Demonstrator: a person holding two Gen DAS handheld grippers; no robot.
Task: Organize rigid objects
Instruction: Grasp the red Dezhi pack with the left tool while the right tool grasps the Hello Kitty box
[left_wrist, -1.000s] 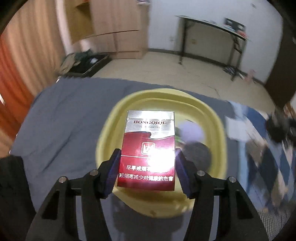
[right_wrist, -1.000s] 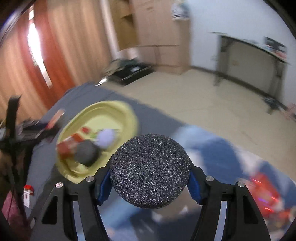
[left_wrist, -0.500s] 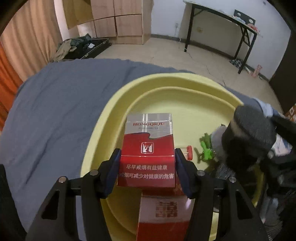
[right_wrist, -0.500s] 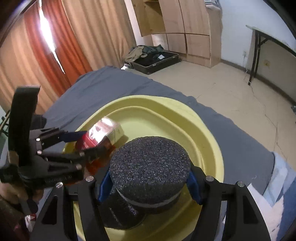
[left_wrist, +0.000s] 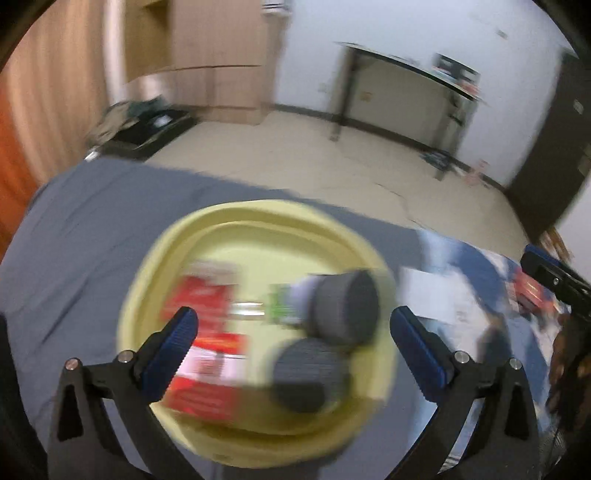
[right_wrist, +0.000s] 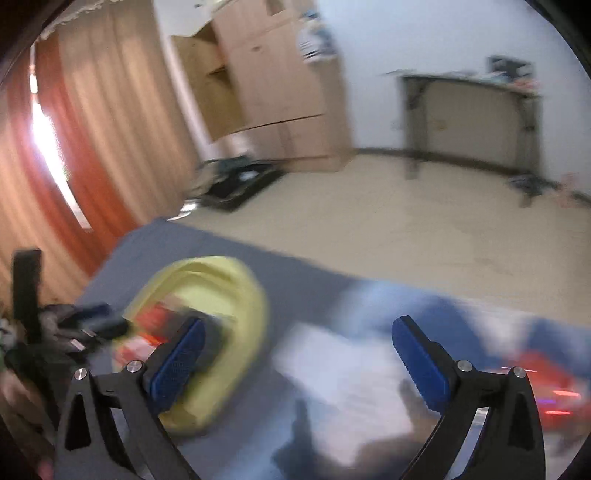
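We see the left gripper (left_wrist: 293, 328) and right gripper (right_wrist: 297, 341) opening, nothing between their jaws. In the yellow basin (left_wrist: 221, 218), red packs (left_wrist: 201, 306) lie at nine o'clock; dark cylinders (left_wrist: 347, 306), seemingly stacked through blur, sit at three, near the rim, and could roll out if bumped.

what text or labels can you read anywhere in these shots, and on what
None can be read; both views are motion-blurred.
red packs in the yellow basin: white print, smeared beyond reading.
white paper on the bed: no legible writing.
items on the far table: too small and blurred.
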